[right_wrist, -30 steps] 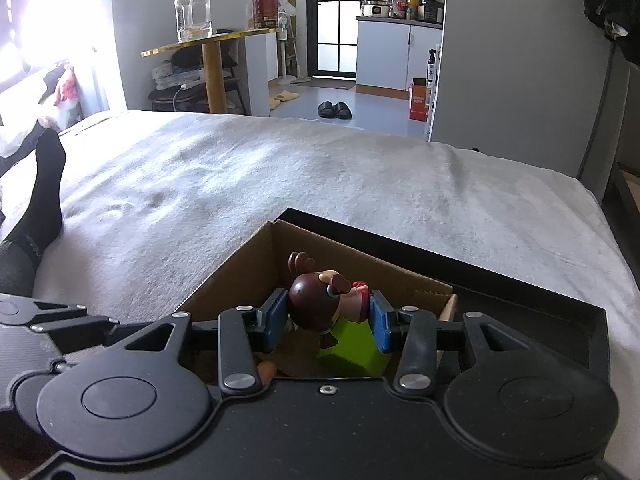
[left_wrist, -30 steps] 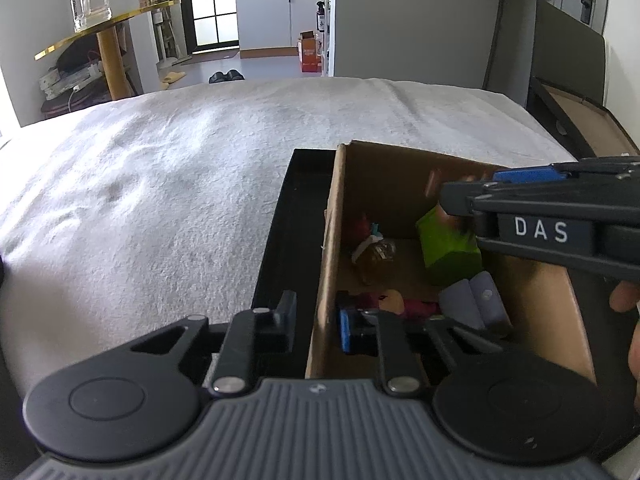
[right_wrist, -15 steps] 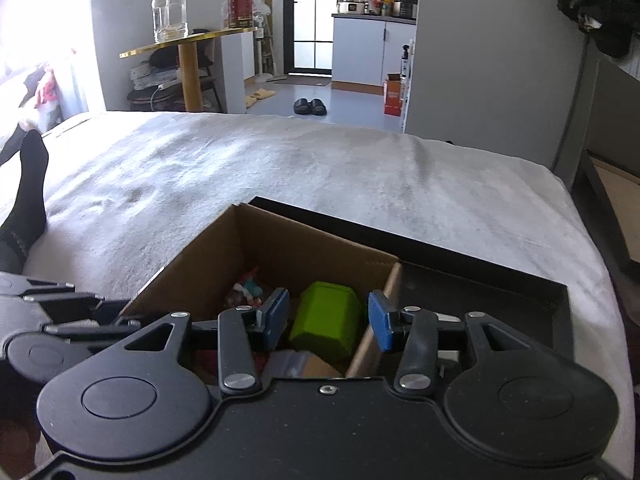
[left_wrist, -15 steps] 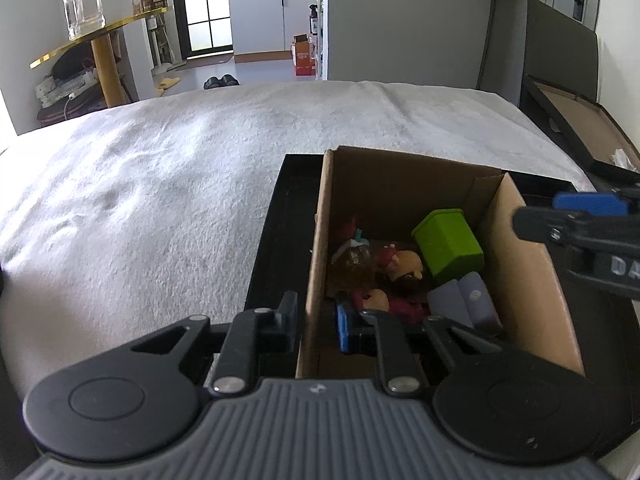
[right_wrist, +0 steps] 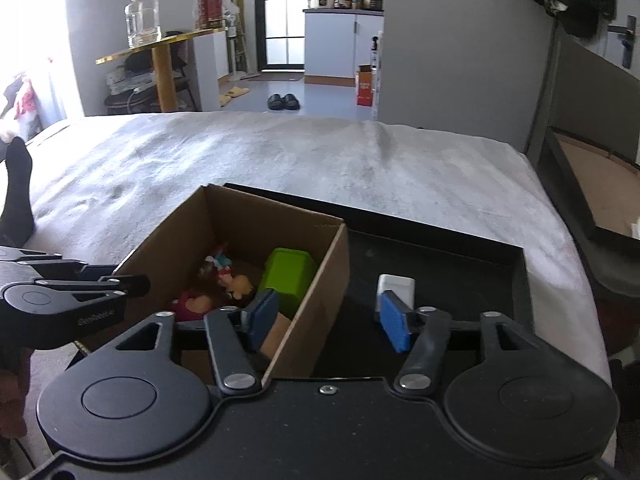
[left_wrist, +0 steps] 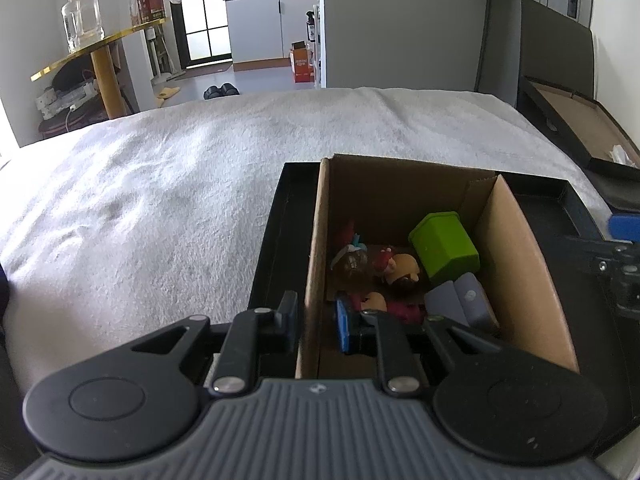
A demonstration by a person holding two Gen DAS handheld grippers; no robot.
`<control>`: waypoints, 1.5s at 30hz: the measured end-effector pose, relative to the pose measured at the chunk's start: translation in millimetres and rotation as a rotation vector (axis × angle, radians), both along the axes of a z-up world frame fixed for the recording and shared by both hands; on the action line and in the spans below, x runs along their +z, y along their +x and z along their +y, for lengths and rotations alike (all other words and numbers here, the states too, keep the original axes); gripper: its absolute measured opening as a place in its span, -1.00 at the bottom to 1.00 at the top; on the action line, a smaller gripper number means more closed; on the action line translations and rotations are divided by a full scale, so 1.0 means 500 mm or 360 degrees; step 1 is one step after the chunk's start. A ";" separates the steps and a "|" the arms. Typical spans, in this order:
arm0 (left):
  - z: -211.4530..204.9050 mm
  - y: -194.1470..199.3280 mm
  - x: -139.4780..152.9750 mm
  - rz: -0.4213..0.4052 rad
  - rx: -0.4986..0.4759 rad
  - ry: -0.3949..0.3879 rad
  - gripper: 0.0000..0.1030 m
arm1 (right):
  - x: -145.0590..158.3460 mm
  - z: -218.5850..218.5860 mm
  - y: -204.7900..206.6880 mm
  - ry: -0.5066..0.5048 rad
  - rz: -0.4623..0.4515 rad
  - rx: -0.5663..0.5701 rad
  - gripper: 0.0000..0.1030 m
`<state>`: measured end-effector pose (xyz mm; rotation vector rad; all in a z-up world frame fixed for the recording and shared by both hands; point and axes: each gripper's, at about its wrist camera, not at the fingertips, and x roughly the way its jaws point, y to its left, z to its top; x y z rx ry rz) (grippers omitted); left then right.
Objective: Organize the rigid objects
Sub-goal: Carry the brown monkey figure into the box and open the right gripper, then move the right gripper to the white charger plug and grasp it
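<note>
A brown cardboard box (left_wrist: pixel 516 248) (right_wrist: pixel 320 280) stands inside a black tray (left_wrist: pixel 272 248) (right_wrist: pixel 460 264) on the white bed. In it lie a green block (left_wrist: pixel 444 246) (right_wrist: pixel 288 276), small figurines (left_wrist: pixel 396 268) (right_wrist: pixel 236 284) and a grey-lilac piece (left_wrist: pixel 464 300). My left gripper (left_wrist: pixel 316 320) is shut on the box's left wall. My right gripper (right_wrist: pixel 328 316) is open and empty, astride the box's right wall. A small white object (right_wrist: pixel 396 286) sits on the tray past its right finger.
The white bedspread (left_wrist: pixel 160 184) stretches left and ahead. A second open black box with a brown inside (left_wrist: pixel 576 124) (right_wrist: pixel 600 184) leans at the right edge. A person's black-socked foot (right_wrist: pixel 16 188) rests at the far left. A gold side table (right_wrist: pixel 160 64) stands beyond the bed.
My right gripper let the brown-haired figurine drop into the box, opened wider and drew back to the right. My left gripper kept its hold on the box wall.
</note>
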<state>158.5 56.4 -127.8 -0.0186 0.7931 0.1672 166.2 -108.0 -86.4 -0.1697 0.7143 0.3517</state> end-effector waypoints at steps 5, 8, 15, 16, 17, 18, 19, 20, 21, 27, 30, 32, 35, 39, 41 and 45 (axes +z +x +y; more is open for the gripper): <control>-0.008 0.001 -0.003 0.0016 -0.0017 0.0020 -0.55 | -0.004 -0.019 -0.001 -0.0025 -0.0032 -0.0095 0.53; -0.012 0.005 -0.006 0.0030 -0.0012 0.0034 -0.44 | -0.013 -0.033 0.004 -0.0028 -0.0028 -0.0146 0.59; -0.016 0.006 -0.004 0.0015 0.0005 0.0070 0.16 | -0.037 -0.060 0.010 -0.0018 -0.0028 -0.0208 0.66; -0.017 0.006 -0.005 0.0019 0.0008 0.0081 0.20 | -0.041 -0.063 0.012 -0.0016 -0.0029 -0.0218 0.66; -0.018 0.007 -0.006 0.0023 0.0013 0.0090 0.29 | -0.044 -0.067 0.015 -0.0014 -0.0030 -0.0225 0.69; -0.018 0.008 -0.006 0.0027 0.0016 0.0095 0.35 | -0.047 -0.070 0.016 -0.0013 -0.0033 -0.0233 0.73; -0.019 0.009 -0.007 0.0029 0.0017 0.0098 0.37 | -0.051 -0.072 0.018 -0.0016 -0.0037 -0.0242 0.74; -0.019 0.010 -0.008 0.0033 0.0017 0.0101 0.39 | -0.054 -0.074 0.020 -0.0014 -0.0036 -0.0248 0.75; -0.020 0.011 -0.008 0.0036 0.0020 0.0107 0.41 | -0.058 -0.077 0.022 -0.0007 -0.0031 -0.0249 0.75; -0.027 0.013 -0.007 0.0032 0.0052 0.0155 0.49 | -0.084 -0.092 0.044 0.0058 0.0015 -0.0263 0.75; -0.031 0.015 -0.009 0.0041 0.0056 0.0183 0.50 | -0.102 -0.093 0.061 0.0069 0.0052 -0.0240 0.75; -0.034 0.018 -0.011 0.0050 0.0054 0.0195 0.50 | -0.113 -0.091 0.070 0.0049 0.0058 -0.0230 0.71; -0.037 0.020 -0.014 0.0060 0.0053 0.0194 0.50 | -0.128 -0.089 0.086 0.0054 0.0099 -0.0212 0.51; -0.037 0.023 -0.018 0.0071 0.0062 0.0197 0.51 | -0.152 -0.084 0.108 0.0066 0.0166 -0.0209 0.26; -0.036 0.025 -0.020 0.0076 0.0066 0.0197 0.51 | -0.163 -0.079 0.117 0.0069 0.0200 -0.0203 0.18; -0.033 0.027 -0.022 0.0086 0.0072 0.0192 0.51 | -0.182 -0.066 0.130 0.0069 0.0245 -0.0191 0.04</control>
